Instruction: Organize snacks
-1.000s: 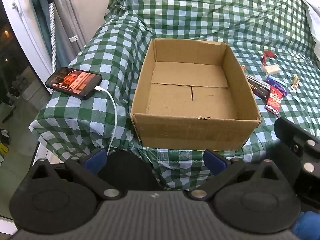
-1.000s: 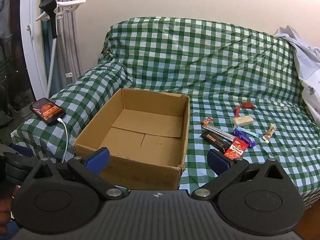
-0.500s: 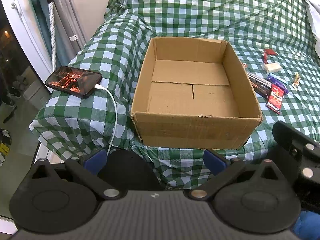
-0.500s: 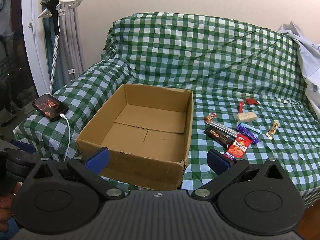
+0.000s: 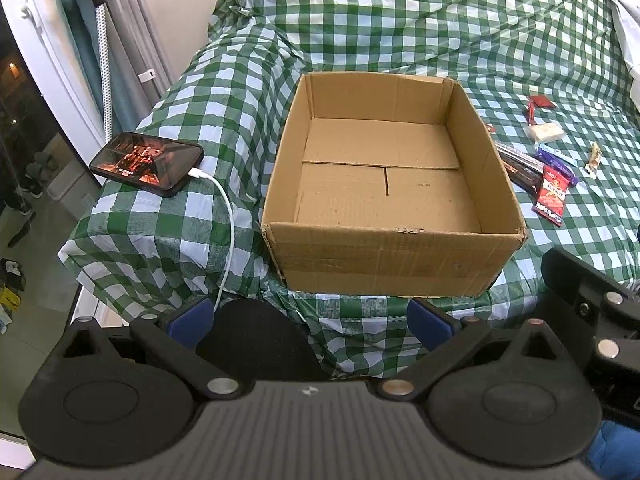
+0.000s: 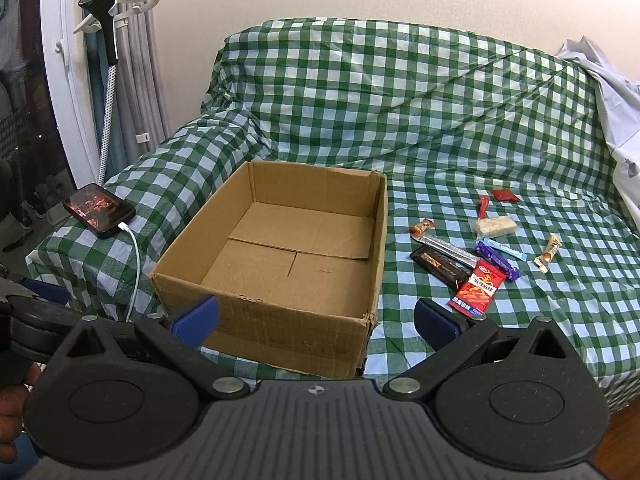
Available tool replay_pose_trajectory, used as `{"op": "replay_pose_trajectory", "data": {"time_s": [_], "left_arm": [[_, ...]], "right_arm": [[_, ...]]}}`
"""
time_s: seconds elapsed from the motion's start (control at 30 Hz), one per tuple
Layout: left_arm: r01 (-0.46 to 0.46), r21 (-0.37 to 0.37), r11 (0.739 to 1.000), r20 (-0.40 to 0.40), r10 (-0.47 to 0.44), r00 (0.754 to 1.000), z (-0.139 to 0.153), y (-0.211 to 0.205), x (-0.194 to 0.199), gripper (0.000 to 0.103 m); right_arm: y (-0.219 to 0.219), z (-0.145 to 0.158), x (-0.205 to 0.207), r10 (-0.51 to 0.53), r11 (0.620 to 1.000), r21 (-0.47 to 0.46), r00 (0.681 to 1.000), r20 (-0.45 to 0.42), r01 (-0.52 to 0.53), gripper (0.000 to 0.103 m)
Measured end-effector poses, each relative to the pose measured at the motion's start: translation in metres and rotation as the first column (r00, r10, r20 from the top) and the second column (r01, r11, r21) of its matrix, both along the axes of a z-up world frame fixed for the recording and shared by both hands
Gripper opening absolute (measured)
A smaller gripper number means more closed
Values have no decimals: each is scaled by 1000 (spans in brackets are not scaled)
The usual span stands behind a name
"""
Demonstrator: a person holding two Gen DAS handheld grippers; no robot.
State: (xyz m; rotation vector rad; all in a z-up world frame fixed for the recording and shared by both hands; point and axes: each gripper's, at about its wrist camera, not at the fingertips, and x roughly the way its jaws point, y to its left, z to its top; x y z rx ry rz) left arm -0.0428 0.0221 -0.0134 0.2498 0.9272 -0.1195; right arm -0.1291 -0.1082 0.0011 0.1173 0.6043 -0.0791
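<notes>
open box ahead, snack wrappers off to the right

the left gripper (image 5: 310, 318) is spread wide, its blue fingertips (image 5: 188, 318) holding nothing, in front of the near wall of the open brown cardboard box (image 5: 394, 258), whose floor is bare. the right gripper (image 6: 316, 318) is likewise spread and holding nothing; ahead and right of it lie the snacks on the green-and-white checked cover (image 6: 420, 120). nearest is a red packet (image 6: 476, 288) with chinese lettering too small to read, touching a dark chocolate bar (image 6: 438, 264) and a purple wrapper (image 6: 496, 260). a pale cracker block (image 6: 494, 225) lies further off, a small gold sachet (image 6: 550, 254) apart to the right. open cover surrounds them. a lit black phone (image 5: 146, 162) on a white cable sits far left.
</notes>
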Motion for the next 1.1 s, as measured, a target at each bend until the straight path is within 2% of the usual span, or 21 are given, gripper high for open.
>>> {"op": "replay_pose_trajectory", "data": {"time_s": [0.3,0.37,0.47,0.57,0.63,0.77,0.87,1.0,1.1], "left_arm": [[-5,4,1000,0,5,1000,0,1,1,103],[-6,8,1000,-3,6,1000,-1,0,3,103],[-6,16,1000,-7,6,1000,-1,-1,6,103],[-6,20,1000,-13,6,1000,-2,-3,9,103],[-6,19,1000,-20,6,1000,-1,-5,14,103],[-8,18,1000,-36,9,999,0,-13,26,103],[-13,12,1000,-50,14,999,2,-19,38,103],[-23,3,1000,-61,23,998,5,-30,54,103],[-33,6,999,-63,34,997,8,-40,63,103]], "right_arm": [[0,0,1,1,1000,20,1000,0,-1,103],[-1,-1,1,4,997,73,1000,-5,-4,103],[-3,-1,4,5,996,91,1000,-6,-5,103],[-8,-4,9,-8,997,82,1000,-9,8,103],[-15,-8,11,-20,999,43,1000,-14,20,103],[-40,-13,18,-82,995,60,997,-14,83,103],[-65,-21,22,-152,988,40,988,-3,152,103],[-112,-35,33,-257,965,60,966,-12,257,103],[-157,-48,49,-351,933,70,935,-45,354,103]]}}
